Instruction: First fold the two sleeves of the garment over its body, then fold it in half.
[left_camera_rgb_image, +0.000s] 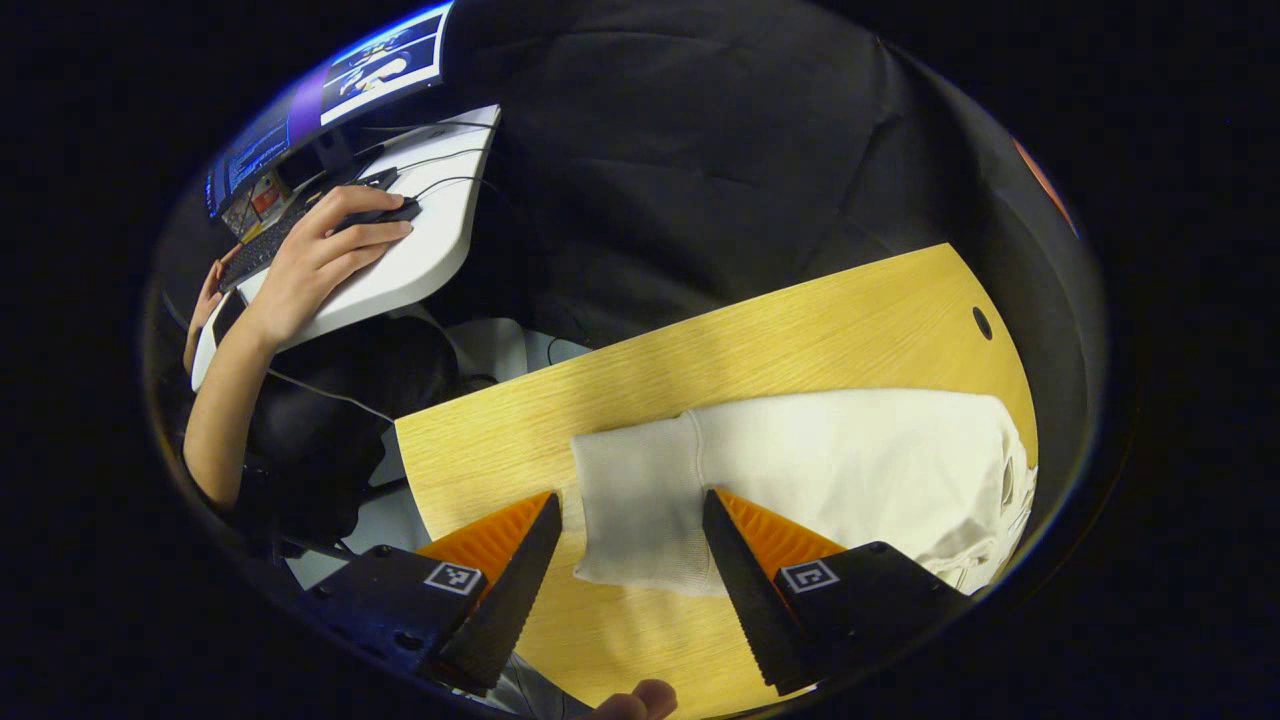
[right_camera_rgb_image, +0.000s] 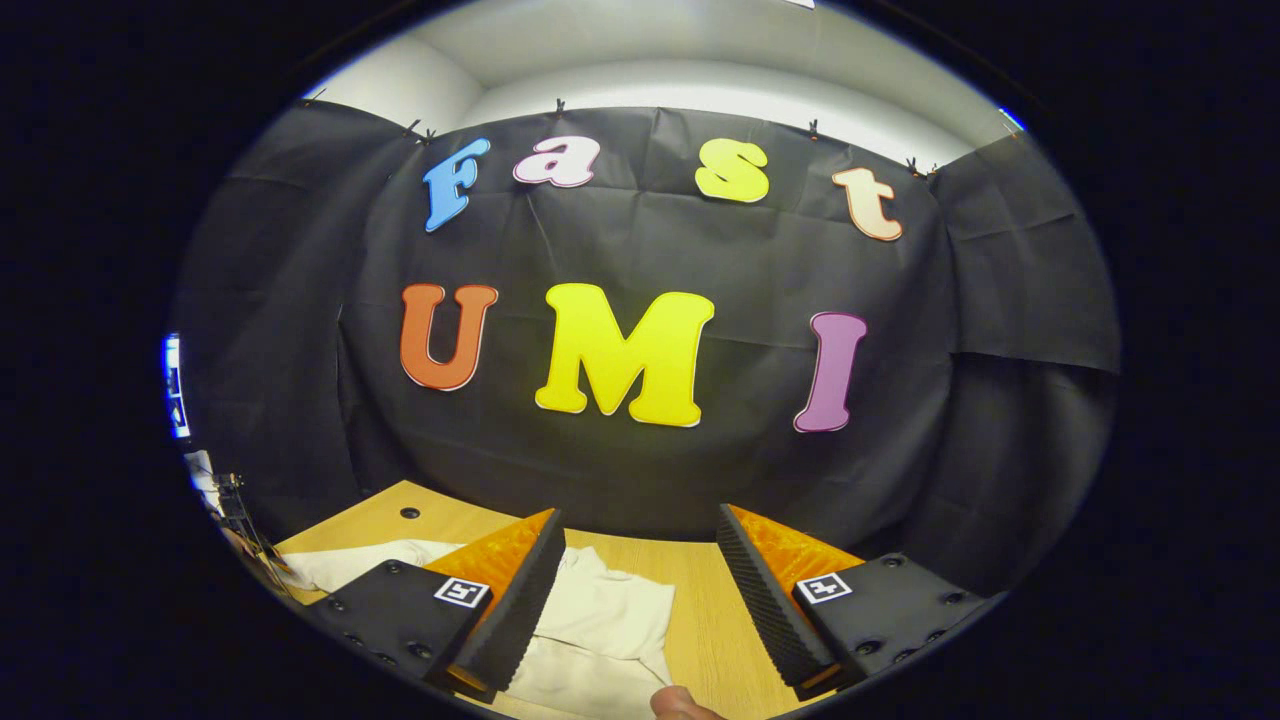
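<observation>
- Two tongs, both with jaws spread apart, nothing clamped in either.
- Left tongs (left_camera_rgb_image: 630, 540) hover above the bench (left_camera_rgb_image: 800, 320); the ribbed cuff end of a sleeve (left_camera_rgb_image: 640, 500) lies in the gap between the fingers, not pinched. Right finger overlaps the sleeve edge in the left gripper view; contact cannot be told.
- Cream garment (left_camera_rgb_image: 860, 470) lies flat-ish on the bench, its bulk bunched toward the right rim of that view, close to the bench edge there.
- Bare wood runs beyond the garment up to the far bench edge; a small cable hole (left_camera_rgb_image: 982, 322) sits near that corner. More bare wood on the near side around the left finger.
- Past the bench's left edge: a white side desk (left_camera_rgb_image: 420, 260) with a monitor (left_camera_rgb_image: 340, 90), keyboard and cables; a person's hand (left_camera_rgb_image: 320, 260) rests on a mouse there, well apart from the garment.
- Right tongs (right_camera_rgb_image: 640, 590) are held higher and point at the booth's black wall cloth (right_camera_rgb_image: 640, 480). Garment (right_camera_rgb_image: 610, 620) lies below, partly behind the left finger; open bench (right_camera_rgb_image: 700, 600) between the fingers.
- Black cloth drops right behind the far bench edge, so little room that way.
- No containers to report.
</observation>
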